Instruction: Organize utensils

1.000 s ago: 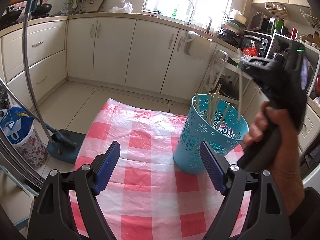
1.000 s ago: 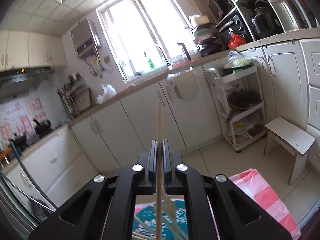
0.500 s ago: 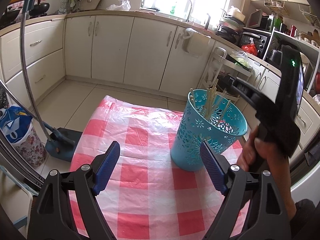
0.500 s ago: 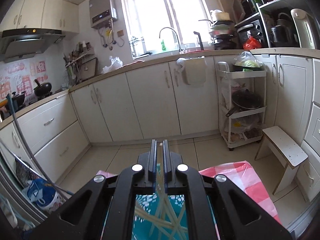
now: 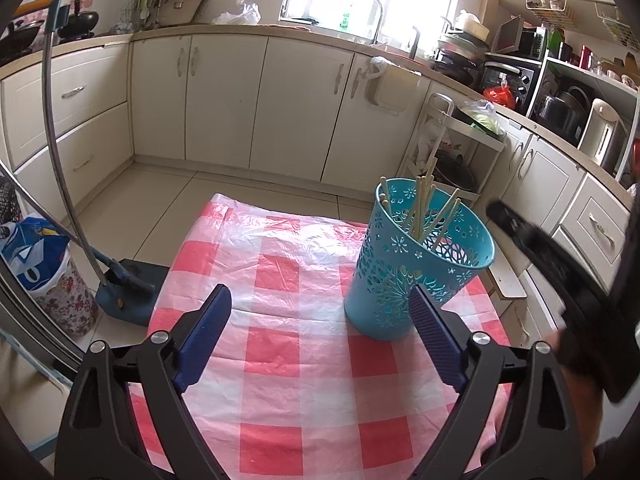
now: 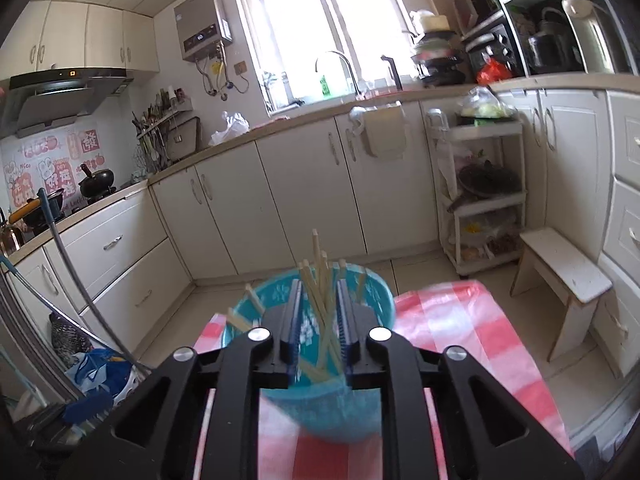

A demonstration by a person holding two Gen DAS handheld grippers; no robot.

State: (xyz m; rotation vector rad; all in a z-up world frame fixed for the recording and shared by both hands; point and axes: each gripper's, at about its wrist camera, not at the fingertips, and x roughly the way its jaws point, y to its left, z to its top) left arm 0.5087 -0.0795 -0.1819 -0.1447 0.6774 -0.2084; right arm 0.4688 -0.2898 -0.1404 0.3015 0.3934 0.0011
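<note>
Right hand-held gripper (image 6: 318, 322) above blue basket (image 5: 416, 264), jaws slightly apart, nothing clamped; chopsticks (image 5: 424, 208) stand loose inside basket. Left hand-held gripper (image 5: 320, 340) wide apart, empty, low over table (image 5: 280, 280). Step judged: chopstick drop-off done. Next: find remaining utensils, none visible. Basket: perforated plastic, tapered, floral cutouts. Chopsticks: pale, thin, straight. Tablecloth: glossy pink-white check, wrinkled plastic.

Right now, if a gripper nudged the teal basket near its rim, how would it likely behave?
The teal basket probably tips easily: it looks like thin perforated plastic, tall, narrower at its base. The chopsticks leaning loosely inside would likely shift. The plastic tablecloth may let it slide.
</note>
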